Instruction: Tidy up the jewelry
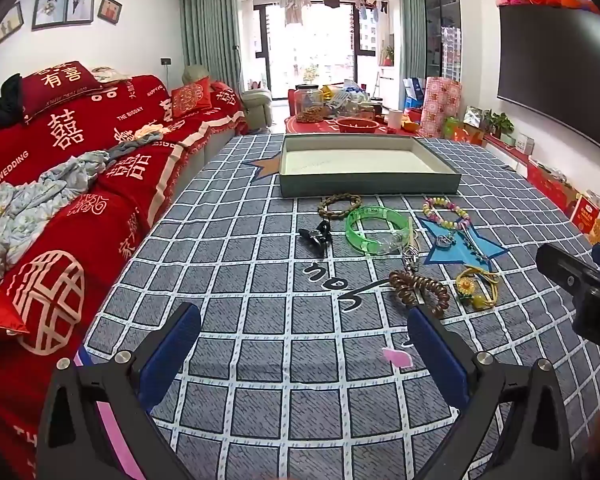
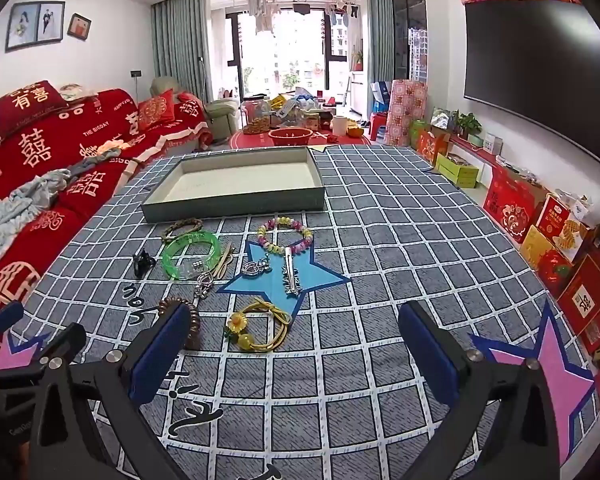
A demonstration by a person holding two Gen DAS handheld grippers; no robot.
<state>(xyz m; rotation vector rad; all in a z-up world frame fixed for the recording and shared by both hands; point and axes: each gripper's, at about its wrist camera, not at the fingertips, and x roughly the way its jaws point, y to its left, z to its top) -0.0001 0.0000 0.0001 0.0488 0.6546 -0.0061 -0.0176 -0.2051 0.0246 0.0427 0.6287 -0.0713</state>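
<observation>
Several pieces of jewelry lie on the checked cloth in front of an empty grey tray [image 1: 368,188] [image 2: 236,204]: a green bangle [image 1: 374,224] [image 2: 192,252], a braided bracelet [image 1: 339,202], a pastel bead bracelet [image 1: 446,212] [image 2: 286,234], a black claw clip [image 1: 318,236] [image 2: 142,264], a brown spiral hair tie [image 1: 418,290] [image 2: 192,320], a yellow flower cord [image 1: 476,286] [image 2: 260,326], a silver clip [image 2: 290,276]. My left gripper [image 1: 304,328] is open and empty, short of the pile. My right gripper [image 2: 294,332] is open and empty, near the flower cord.
A red sofa [image 1: 80,168] with loose clothes borders the cloth on the left. Red gift boxes [image 2: 540,232] line the right wall under a dark TV [image 2: 540,64]. A cluttered low table [image 1: 340,116] stands beyond the tray. The right gripper shows at the left wrist view's right edge [image 1: 580,280].
</observation>
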